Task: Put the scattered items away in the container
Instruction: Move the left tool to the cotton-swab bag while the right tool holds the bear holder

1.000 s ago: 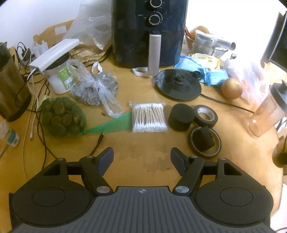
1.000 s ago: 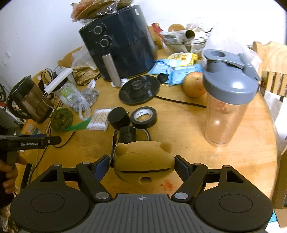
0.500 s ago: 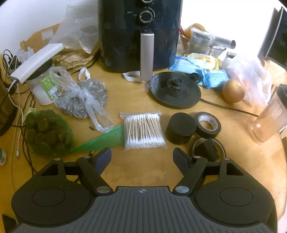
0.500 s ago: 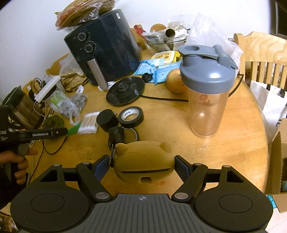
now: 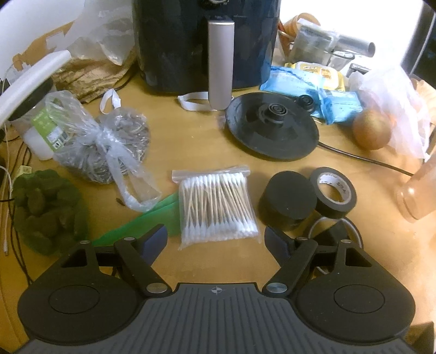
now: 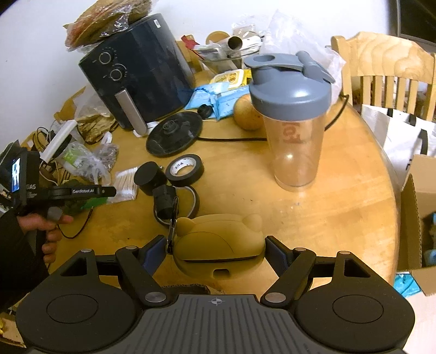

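My left tongs (image 5: 215, 239) have descended and widened, empty, over the cotton-swab bag (image 5: 216, 208); my right tongs (image 6: 215, 252) stay clamped on the yellow bear case (image 6: 218, 245), so pickup comes next.

A dark air fryer (image 5: 207, 40) is standing at the far side of the wooden counter (image 6: 340, 207), its silver handle (image 5: 220, 62) facing near. A wrapped bundle (image 6: 106, 19) is lying on top of it. Just near and right of it a round black kettle base (image 5: 272, 130) is sitting flat, its cord (image 5: 368, 160) trailing off right. Blue packets (image 5: 313, 92) are lying far right of the base, with a yellow packet (image 5: 316, 72) behind them. A wooden chair (image 6: 387, 73) is standing at the counter's far right edge. Crumpled brown paper (image 5: 90, 79) is lying left of the fryer, and thin cables (image 5: 8, 196) are running along the left edge.
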`<state>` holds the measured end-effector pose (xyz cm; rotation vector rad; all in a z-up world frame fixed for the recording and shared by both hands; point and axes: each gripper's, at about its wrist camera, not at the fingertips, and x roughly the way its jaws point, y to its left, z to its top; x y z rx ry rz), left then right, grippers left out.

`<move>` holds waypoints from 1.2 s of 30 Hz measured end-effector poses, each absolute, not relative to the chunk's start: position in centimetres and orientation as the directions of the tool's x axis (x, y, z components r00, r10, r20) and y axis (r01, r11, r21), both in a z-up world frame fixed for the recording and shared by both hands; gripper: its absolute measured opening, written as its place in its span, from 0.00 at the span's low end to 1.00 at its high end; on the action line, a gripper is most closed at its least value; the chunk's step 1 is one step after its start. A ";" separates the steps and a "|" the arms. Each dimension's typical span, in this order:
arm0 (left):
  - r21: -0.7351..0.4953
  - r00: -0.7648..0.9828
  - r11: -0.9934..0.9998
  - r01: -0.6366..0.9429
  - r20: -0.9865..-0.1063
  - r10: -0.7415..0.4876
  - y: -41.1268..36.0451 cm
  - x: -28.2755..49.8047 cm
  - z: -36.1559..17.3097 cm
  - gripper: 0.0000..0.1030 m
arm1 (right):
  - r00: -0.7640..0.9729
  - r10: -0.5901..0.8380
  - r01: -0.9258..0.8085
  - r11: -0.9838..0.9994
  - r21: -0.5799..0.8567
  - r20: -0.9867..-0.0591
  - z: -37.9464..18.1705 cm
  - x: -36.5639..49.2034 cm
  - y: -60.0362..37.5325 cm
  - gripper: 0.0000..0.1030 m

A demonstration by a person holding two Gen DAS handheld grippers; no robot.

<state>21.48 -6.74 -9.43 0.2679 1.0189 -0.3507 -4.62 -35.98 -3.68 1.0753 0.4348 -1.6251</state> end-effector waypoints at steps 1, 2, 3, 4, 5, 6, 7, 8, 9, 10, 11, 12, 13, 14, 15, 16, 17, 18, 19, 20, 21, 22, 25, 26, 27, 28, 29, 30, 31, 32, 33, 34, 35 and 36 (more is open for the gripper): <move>0.054 0.472 0.913 0.404 -0.867 -0.157 -6.8 21.8 -9.7 0.76 | -0.007 -0.573 0.905 -0.351 0.238 -0.819 -3.7 -4.6 -35.9 0.77; 0.055 0.469 0.914 0.401 -0.869 -0.154 -6.9 22.1 -9.9 0.76 | -0.011 -0.572 0.903 -0.357 0.237 -0.820 -3.7 -4.6 -35.9 0.77; 0.055 0.468 0.915 0.400 -0.870 -0.153 -7.0 22.3 -10.1 0.76 | -0.014 -0.571 0.901 -0.363 0.237 -0.821 -3.7 -4.7 -35.8 0.77; 0.056 0.467 0.915 0.401 -0.871 -0.151 -7.1 22.6 -10.3 0.76 | -0.017 -0.570 0.899 -0.368 0.237 -0.822 -3.7 -4.8 -35.7 0.77; 0.057 0.465 0.915 0.400 -0.873 -0.149 -7.2 22.8 -10.4 0.76 | -0.021 -0.568 0.897 -0.374 0.236 -0.823 -3.7 -4.8 -35.6 0.77; 0.057 0.463 0.915 0.399 -0.874 -0.147 -7.3 23.0 -10.7 0.76 | -0.024 -0.567 0.895 -0.379 0.235 -0.823 -3.7 -4.9 -35.5 0.77; 0.056 0.459 0.916 0.397 -0.877 -0.145 -7.4 23.3 -10.9 0.76 | -0.027 -0.565 0.893 -0.384 0.234 -0.825 -3.7 -4.9 -35.5 0.77; 0.056 0.454 0.917 0.396 -0.880 -0.142 -7.5 23.5 -11.1 0.76 | -0.029 -0.563 0.891 -0.388 0.233 -0.826 -3.8 -4.9 -35.4 0.77; 0.058 0.448 0.918 0.393 -0.884 -0.135 -7.6 23.8 -11.3 0.76 | -0.031 -0.562 0.890 -0.392 0.233 -0.827 -3.8 -4.9 -35.4 0.77; 0.061 0.441 0.920 0.387 -0.888 -0.126 -7.6 24.0 -11.6 0.76 | -0.033 -0.560 0.889 -0.395 0.232 -0.828 -3.8 -4.9 -35.3 0.77; 0.061 0.436 0.922 0.383 -0.892 -0.122 -7.7 24.2 -11.8 0.76 | -0.034 -0.559 0.888 -0.397 0.231 -0.829 -3.8 -4.9 -35.3 0.77; 0.060 0.428 0.923 0.381 -0.896 -0.119 -7.7 24.4 -12.0 0.76 | -0.036 -0.557 0.887 -0.400 0.230 -0.830 -3.9 -4.9 -35.2 0.77; 0.058 0.422 0.923 0.380 -0.899 -0.118 -7.7 24.5 -12.2 0.76 | -0.037 -0.556 0.886 -0.402 0.229 -0.830 -3.9 -4.9 -35.2 0.77; 0.052 0.416 0.923 0.380 -0.901 -0.121 -7.7 24.7 -12.4 0.76 | -0.040 -0.555 0.885 -0.406 0.229 -0.831 -3.9 -4.9 -35.2 0.77; 0.046 0.410 0.924 0.380 -0.904 -0.124 -7.8 24.8 -12.5 0.76 | -0.041 -0.554 0.884 -0.409 0.228 -0.832 -3.9 -4.9 -35.1 0.77; 0.043 0.403 0.924 0.381 -0.907 -0.124 -7.8 25.0 -12.7 0.76 | -0.044 -0.553 0.882 -0.412 0.228 -0.832 -3.9 -4.9 -35.1 0.77; 0.042 0.396 0.923 0.382 -0.910 -0.123 -7.9 25.1 -12.8 0.76 | -0.046 -0.552 0.881 -0.415 0.227 -0.833 -3.9 -4.9 -35.0 0.77; 0.039 0.389 0.923 0.383 -0.913 -0.123 -8.0 25.3 -13.0 0.76 | -0.047 -0.551 0.880 -0.418 0.227 -0.833 -3.9 -4.9 -35.0 0.77; 0.038 0.384 0.922 0.385 -0.915 -0.123 -8.1 25.5 -13.2 0.76 | -0.048 -0.551 0.879 -0.420 0.227 -0.833 -3.9 -4.9 -34.9 0.77; 0.037 0.381 0.922 0.384 -0.917 -0.121 -8.1 25.6 -13.2 0.76 | -0.049 -0.550 0.878 -0.421 0.226 -0.834 -3.9 -4.9 -34.9 0.77; 0.034 0.376 0.923 0.383 -0.919 -0.122 -8.1 25.7 -13.3 0.76 | -0.050 -0.550 0.878 -0.423 0.226 -0.834 -3.9 -4.9 -34.9 0.77; 0.028 0.369 0.924 0.380 -0.921 -0.124 -8.1 25.9 -13.4 0.76 | -0.051 -0.549 0.877 -0.424 0.226 -0.834 -3.9 -4.9 -34.8 0.77; 0.022 0.364 0.927 0.375 -0.923 -0.126 -8.1 26.2 -13.5 0.76 | -0.053 -0.547 0.874 -0.430 0.225 -0.835 -3.9 -4.9 -34.8 0.77; 0.025 0.366 0.926 0.377 -0.922 -0.124 -8.2 26.2 -13.5 0.76 | -0.054 -0.547 0.874 -0.431 0.226 -0.835 -3.9 -4.9 -34.8 0.77; 0.030 0.365 0.925 0.379 -0.923 -0.120 -8.2 26.2 -13.5 0.75 | -0.054 -0.547 0.873 -0.431 0.226 -0.836 -3.9 -4.8 -34.8 0.77; 0.034 0.365 0.924 0.380 -0.924 -0.116 -8.3 26.2 -13.5 0.74 | -0.054 -0.546 0.873 -0.432 0.226 -0.836 -3.9 -4.8 -34.7 0.77; 0.036 0.365 0.924 0.379 -0.924 -0.114 -8.2 26.2 -13.4 0.70 | -0.053 -0.547 0.873 -0.432 0.228 -0.836 -3.9 -4.8 -34.7 0.77; 0.038 0.369 0.924 0.380 -0.923 -0.113 -8.2 26.2 -13.3 0.65 | -0.051 -0.547 0.873 -0.431 0.229 -0.836 -3.9 -4.9 -34.7 0.77; 0.036 0.368 0.924 0.380 -0.922 -0.116 -8.1 26.2 -13.3 0.63 | -0.050 -0.547 0.873 -0.431 0.230 -0.836 -3.9 -4.9 -34.7 0.77; 0.030 0.364 0.925 0.379 -0.923 -0.120 -8.0 26.2 -13.2 0.62 | -0.049 -0.547 0.873 -0.430 0.230 -0.836 -3.9 -4.9 -34.7 0.77; 0.027 0.362 0.926 0.377 -0.924 -0.120 -7.9 26.2 -13.2 0.61 | -0.048 -0.548 0.873 -0.429 0.231 -0.835 -3.9 -4.8 -34.7 0.77; 0.028 0.361 0.926 0.377 -0.925 -0.119 -7.9 26.2 -13.2 0.60 | -0.048 -0.549 0.874 -0.427 0.231 -0.835 -4.0 -4.8 -34.7 0.77; 0.028 0.361 0.926 0.377 -0.925 -0.119 -7.9 26.2 -13.1 0.60 | -0.046 -0.549 0.875 -0.426 0.232 -0.834 -4.0 -4.8 -34.7 0.77; 0.029 0.362 0.926 0.375 -0.925 -0.117 -7.8 26.1 -13.1 0.59 | -0.045 -0.550 0.875 -0.424 0.232 -0.834 -4.0 -4.8 -34.7 0.77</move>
